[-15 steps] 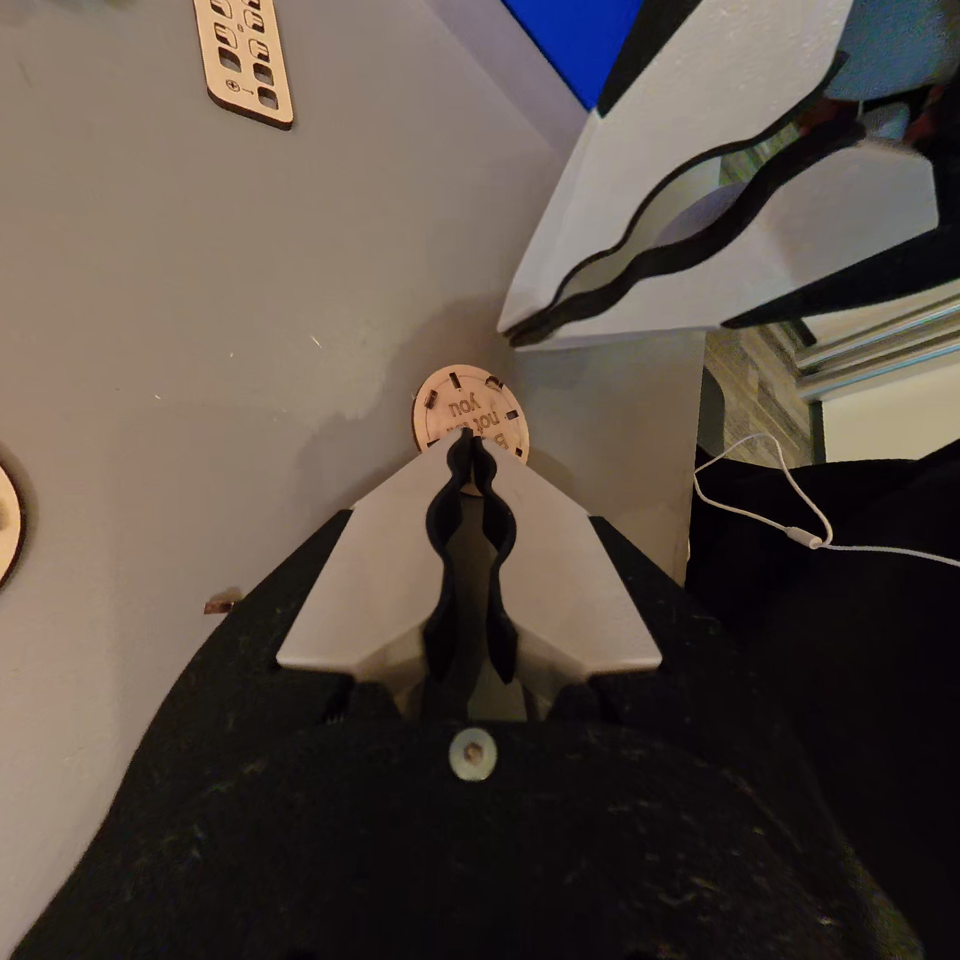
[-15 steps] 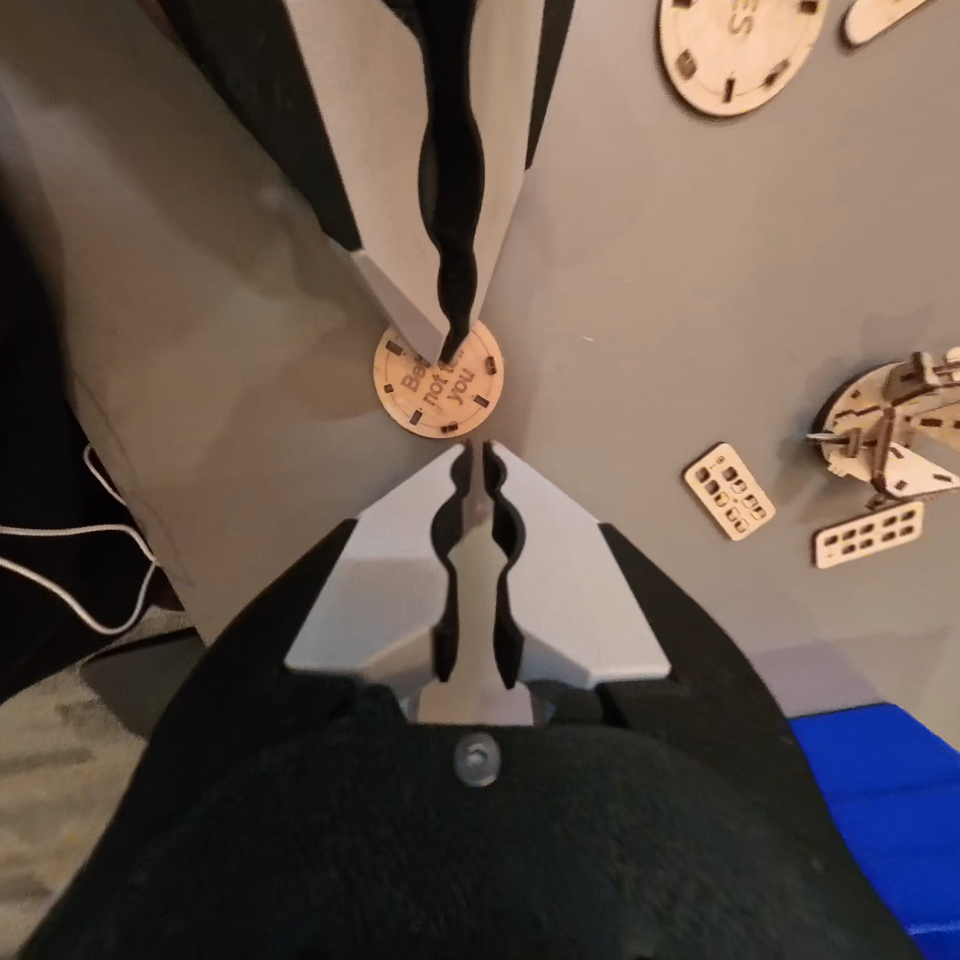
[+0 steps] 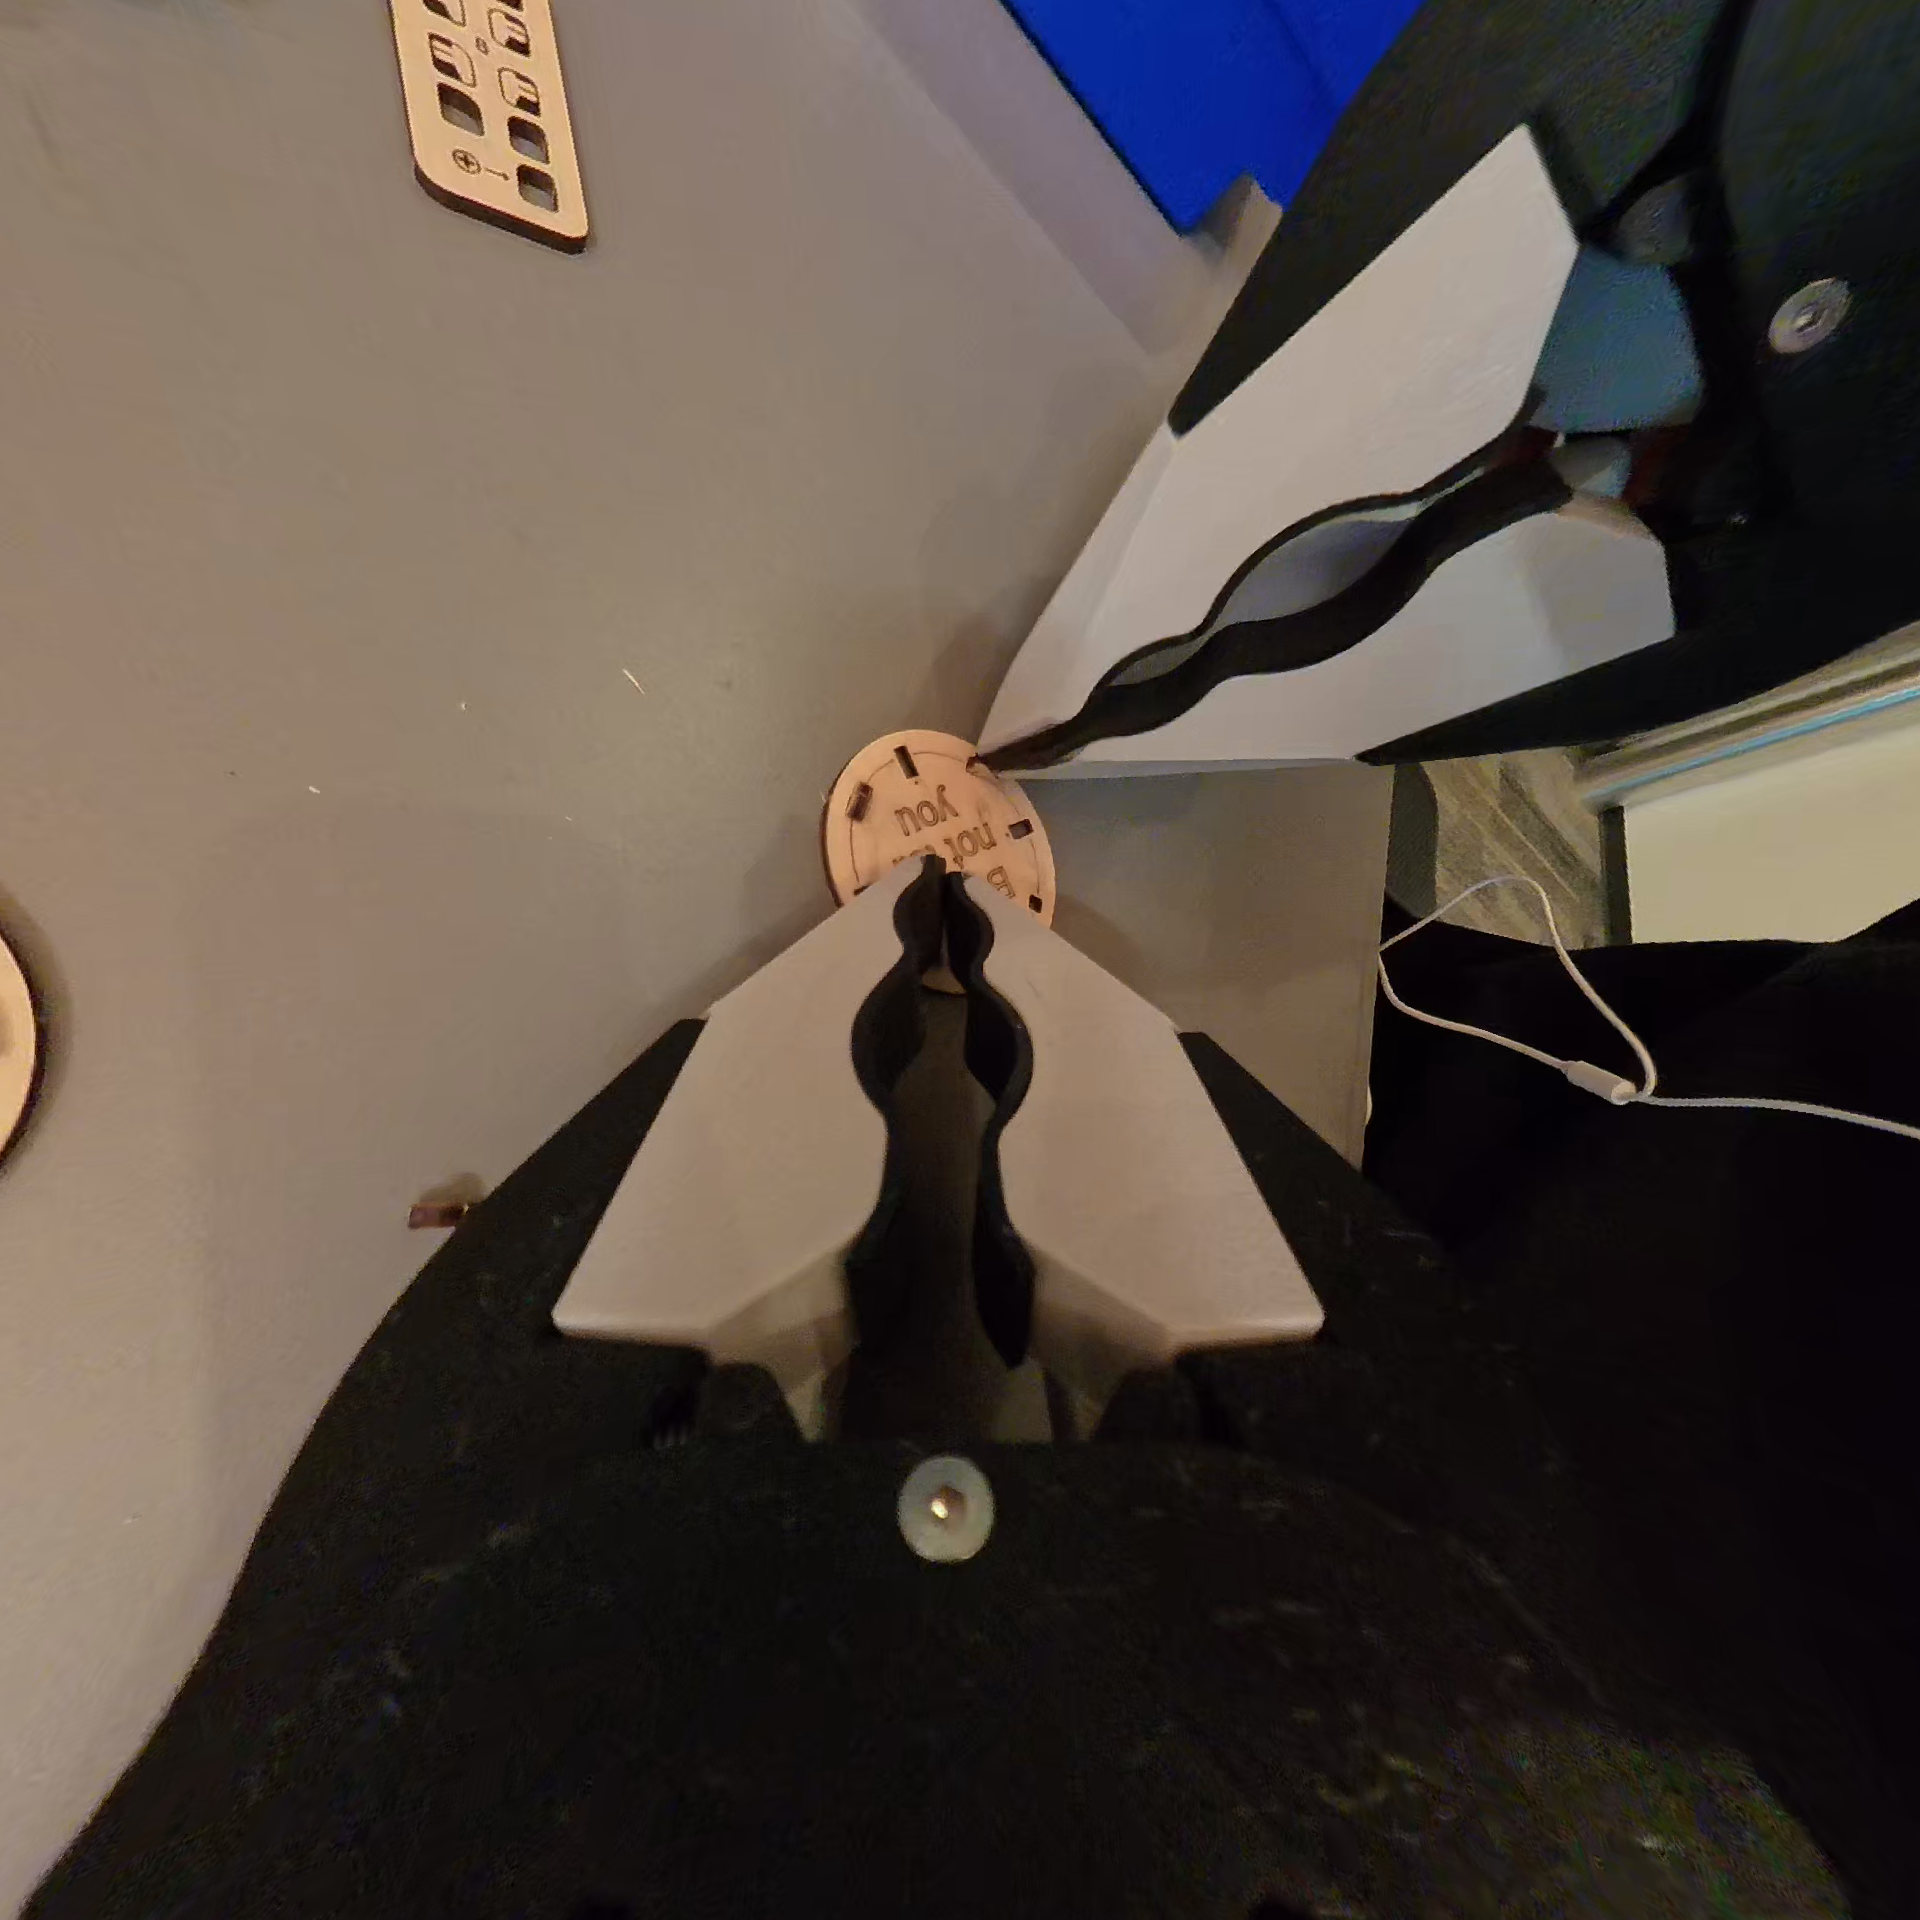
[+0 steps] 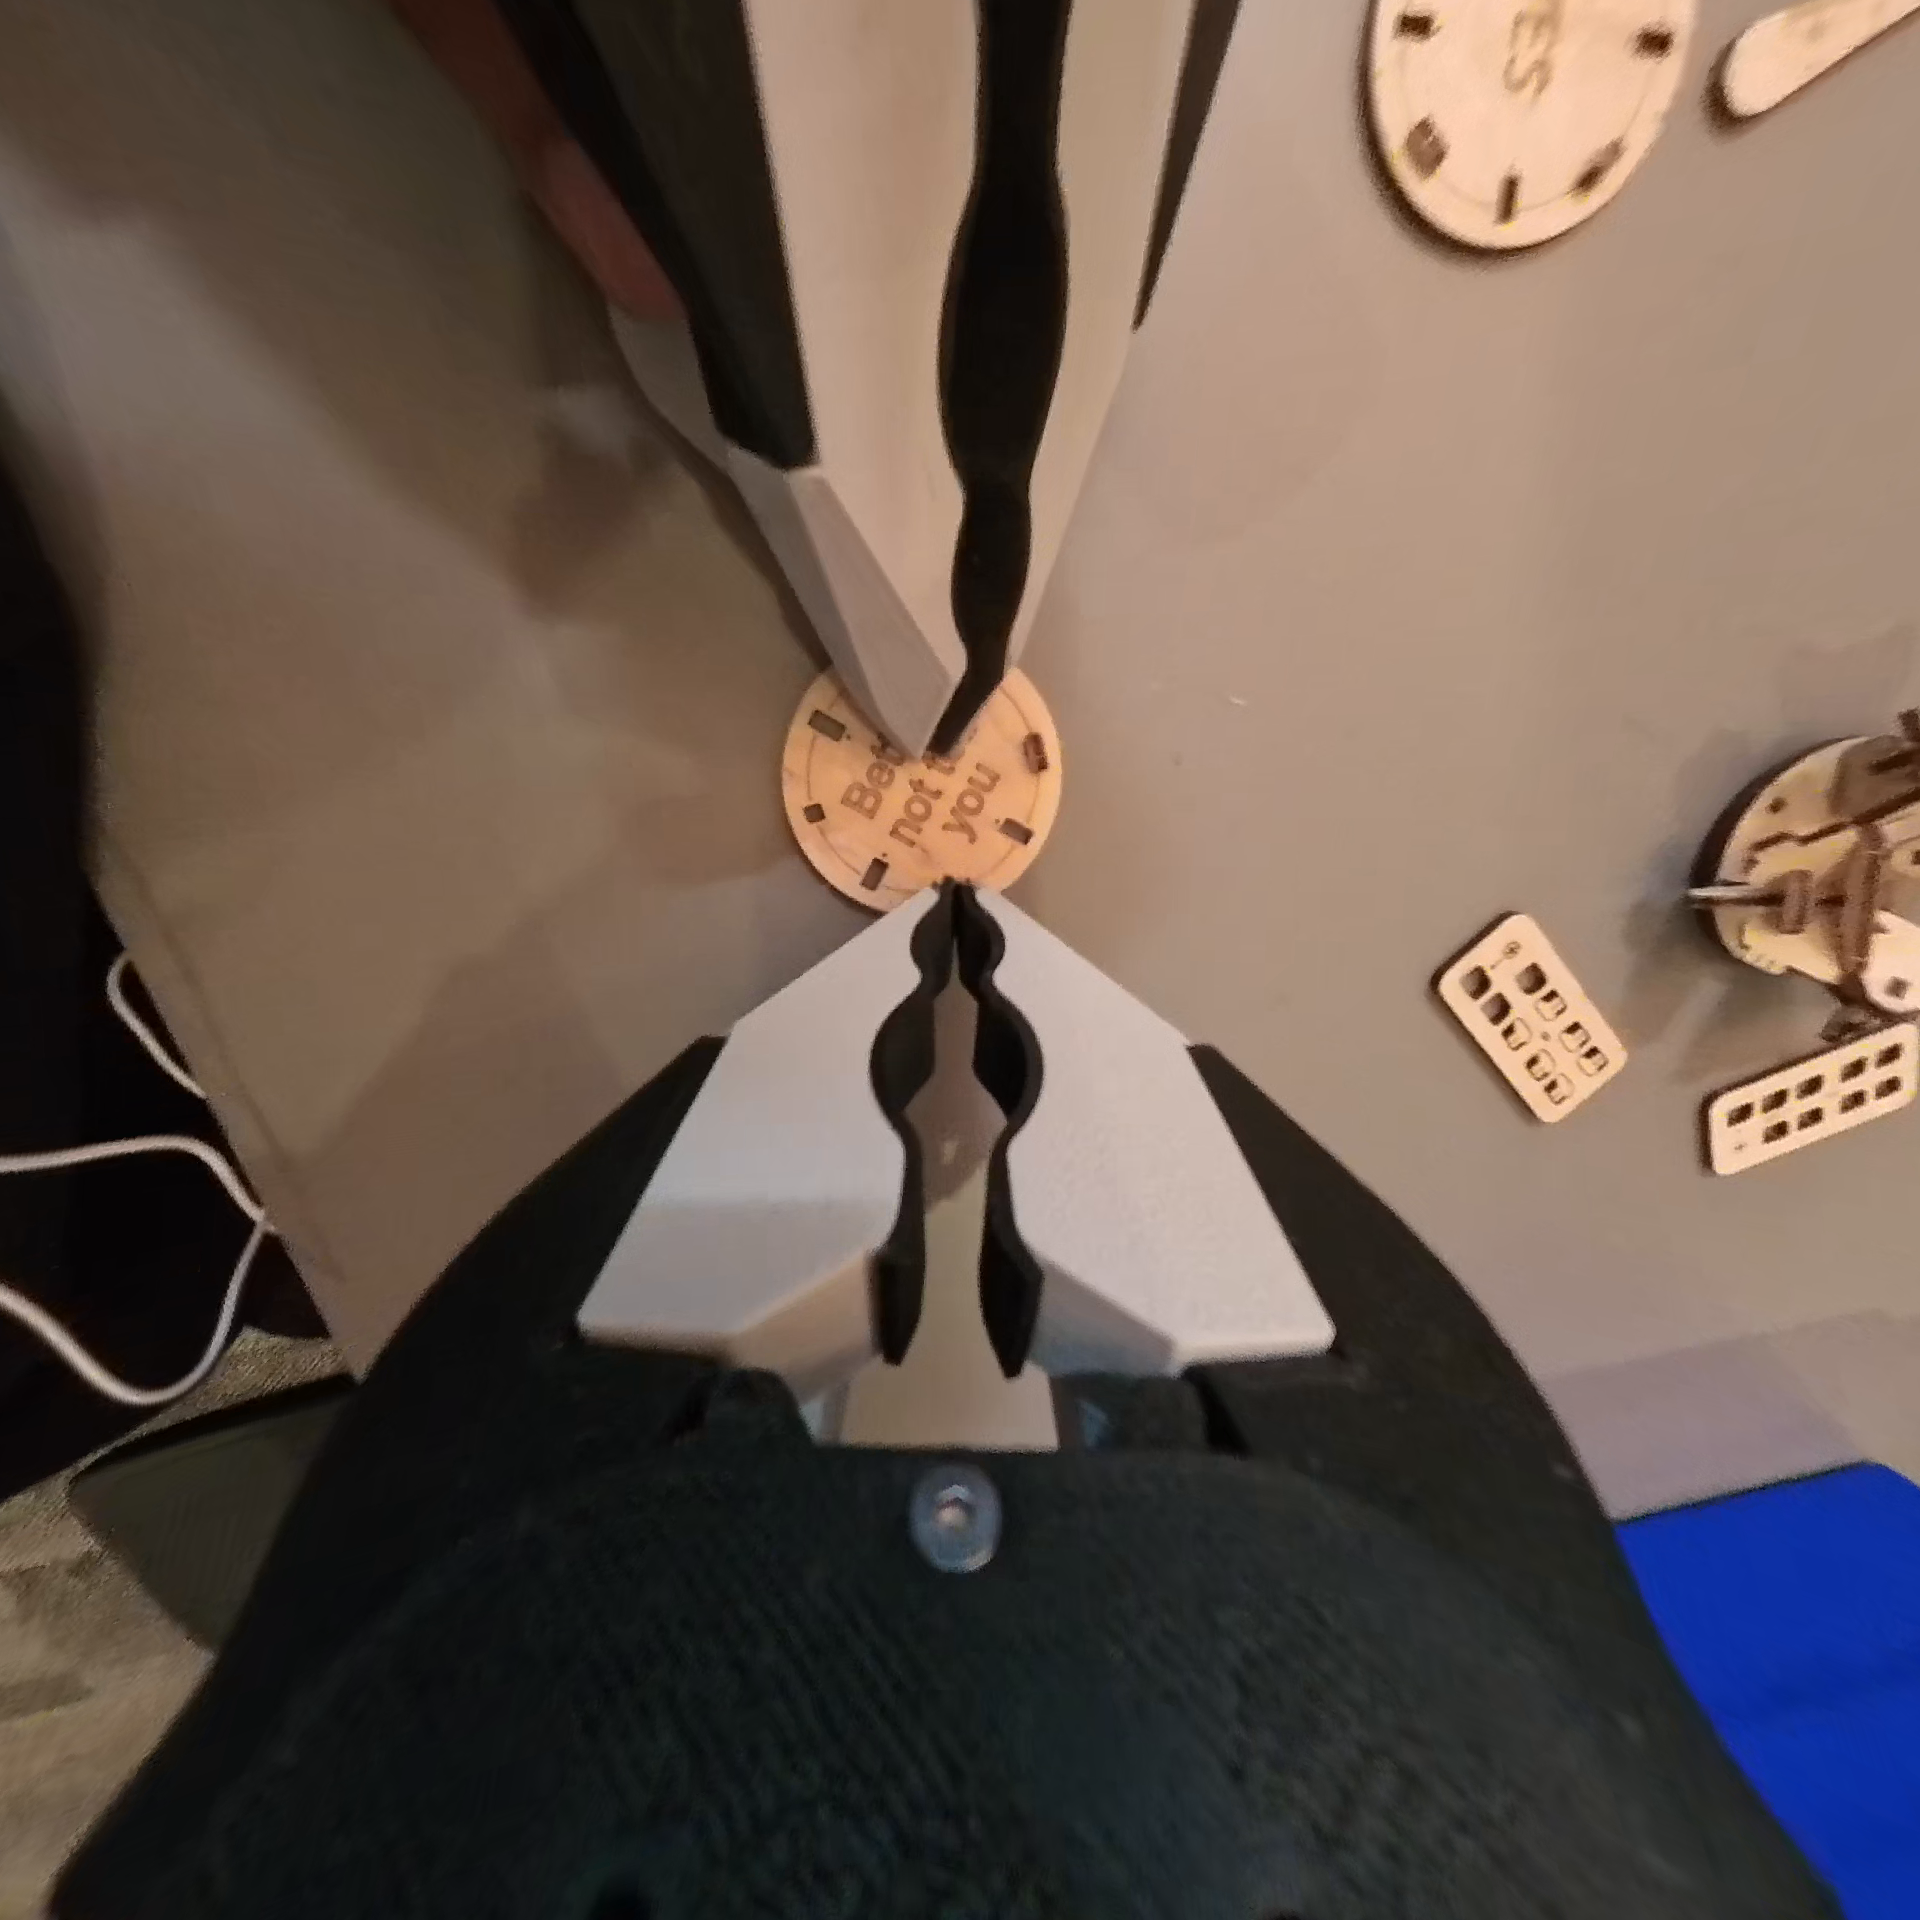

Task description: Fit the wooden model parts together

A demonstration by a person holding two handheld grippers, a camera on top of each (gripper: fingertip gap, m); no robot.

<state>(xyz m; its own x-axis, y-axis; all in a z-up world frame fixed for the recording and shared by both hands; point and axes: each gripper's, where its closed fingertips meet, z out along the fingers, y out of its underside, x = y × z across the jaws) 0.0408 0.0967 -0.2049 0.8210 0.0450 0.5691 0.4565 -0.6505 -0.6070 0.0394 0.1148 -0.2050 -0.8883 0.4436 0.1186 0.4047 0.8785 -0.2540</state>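
A small round wooden disc (image 3: 935, 816) with engraved writing and slots around its rim lies on the grey table (image 3: 416, 623). My left gripper (image 3: 935, 871) is shut, and its closed tips rest on the disc's top face. It also shows in the right wrist view (image 4: 940, 740), coming in from the top. My right gripper (image 4: 951, 885) is shut, with its closed tips at the disc's (image 4: 920, 795) near rim. It also shows in the left wrist view (image 3: 985, 764), touching the rim from the upper right. Neither gripper holds anything.
A large wooden disc (image 4: 1517, 114), a partly built wooden model (image 4: 1829, 873) and two punched wooden plates (image 4: 1527, 1018) (image 4: 1808, 1112) lie to the right. Another punched plate (image 3: 488, 104) lies further off. A blue object (image 4: 1766, 1662) and a white cable (image 4: 156, 1247) lie off the table's edge. The tips of both grippers are at nearly the same place. The punched plate (image 3: 488, 104) sits 12 cm or so from the ends of my right fingers. My right wrist view (image 4: 1520, 1003) looks at it from another angle.
My right gripper has moved forward to the disc's rim and its jaws have closed together. My left gripper has stayed shut on top of the disc.
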